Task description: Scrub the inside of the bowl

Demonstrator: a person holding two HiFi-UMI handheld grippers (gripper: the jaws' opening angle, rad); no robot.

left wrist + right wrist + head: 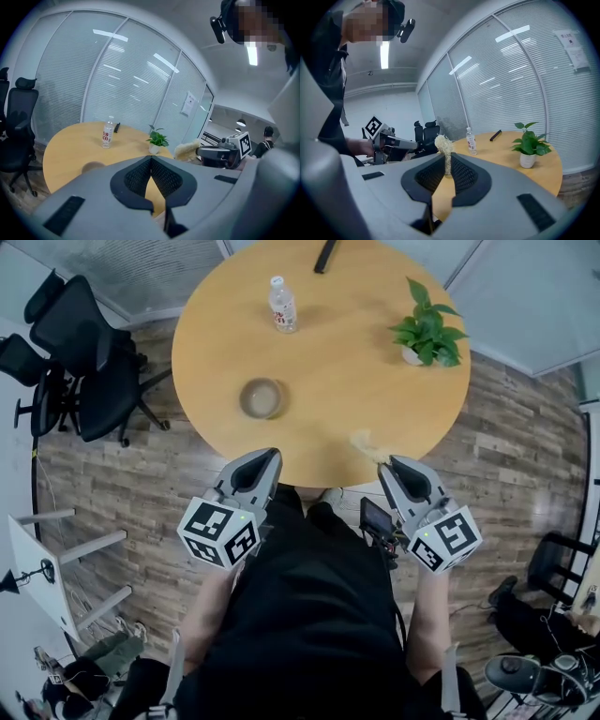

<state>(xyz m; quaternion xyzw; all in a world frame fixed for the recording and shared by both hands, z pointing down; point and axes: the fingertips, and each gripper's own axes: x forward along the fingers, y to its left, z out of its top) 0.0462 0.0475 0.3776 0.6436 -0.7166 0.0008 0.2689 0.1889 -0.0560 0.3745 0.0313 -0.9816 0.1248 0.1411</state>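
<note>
A small round bowl stands on the round wooden table, left of its middle; in the left gripper view the bowl shows just past the jaw housing. My left gripper hovers at the table's near edge, below the bowl, shut with nothing between its jaws. My right gripper is held at the near right edge, shut on a pale fibrous scrubber that sticks up from the jaw tips. Both grippers are held level with each other, apart from the bowl.
A water bottle stands at the far side of the table, a potted plant at the right, and a black stick-like object at the far edge. Black office chairs stand to the left on the wood floor.
</note>
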